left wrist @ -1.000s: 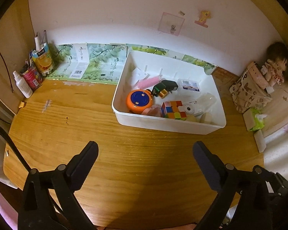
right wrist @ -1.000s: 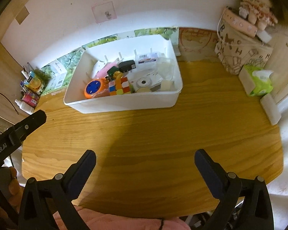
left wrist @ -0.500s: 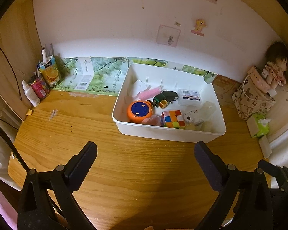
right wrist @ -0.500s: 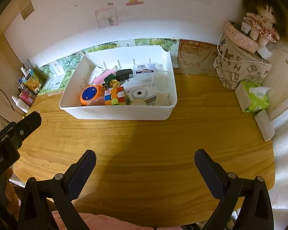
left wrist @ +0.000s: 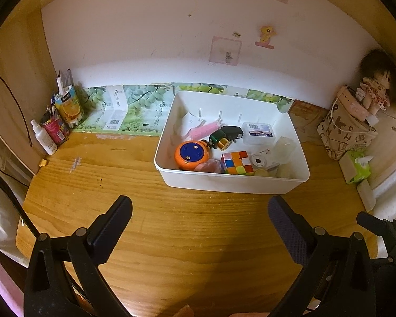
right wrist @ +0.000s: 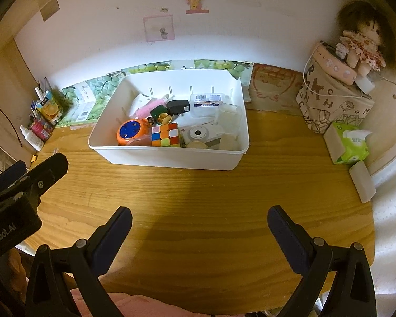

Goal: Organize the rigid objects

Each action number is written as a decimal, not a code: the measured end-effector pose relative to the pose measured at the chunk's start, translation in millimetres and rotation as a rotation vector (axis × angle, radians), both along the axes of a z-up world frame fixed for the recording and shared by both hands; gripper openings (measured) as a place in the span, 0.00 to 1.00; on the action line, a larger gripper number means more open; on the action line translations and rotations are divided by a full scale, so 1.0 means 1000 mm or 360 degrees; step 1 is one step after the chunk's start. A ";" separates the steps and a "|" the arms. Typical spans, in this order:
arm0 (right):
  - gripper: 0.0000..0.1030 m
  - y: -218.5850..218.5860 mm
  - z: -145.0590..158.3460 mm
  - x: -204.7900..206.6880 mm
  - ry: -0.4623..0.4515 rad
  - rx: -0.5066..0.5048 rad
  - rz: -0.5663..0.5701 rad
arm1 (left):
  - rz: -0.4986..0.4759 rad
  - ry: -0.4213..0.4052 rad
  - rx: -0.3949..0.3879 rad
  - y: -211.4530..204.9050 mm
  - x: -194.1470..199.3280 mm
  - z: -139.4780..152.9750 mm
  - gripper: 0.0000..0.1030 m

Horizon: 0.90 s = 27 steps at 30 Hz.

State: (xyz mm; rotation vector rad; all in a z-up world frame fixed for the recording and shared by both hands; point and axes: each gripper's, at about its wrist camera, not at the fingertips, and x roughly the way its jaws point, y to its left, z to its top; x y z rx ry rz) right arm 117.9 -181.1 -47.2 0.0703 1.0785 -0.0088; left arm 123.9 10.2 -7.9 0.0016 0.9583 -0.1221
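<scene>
Hovering over bare wood with jaws apart and empty, the left gripper [left wrist: 199, 215] and right gripper [right wrist: 199, 220] face the white plastic bin [right wrist: 171, 158] at twelve o'clock. Its jumble, including the multicoloured puzzle cube [right wrist: 165, 134] and round orange toy [right wrist: 130, 132], fits either gathering finished or sorting out ahead, so any reach should descend vertically inside the walls.

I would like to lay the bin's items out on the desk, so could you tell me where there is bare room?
Bare wood lies between the white bin and both open hand-held grippers, and left of the bin up to the spray bottle. Crowded: inside the bin around the puzzle cube, and the right edge by the tissue pack.
</scene>
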 end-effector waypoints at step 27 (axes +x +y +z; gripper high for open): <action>1.00 0.007 0.001 -0.002 0.0002 -0.0016 0.0036 | -0.0037 -0.0054 0.0029 -0.005 -0.007 0.007 0.99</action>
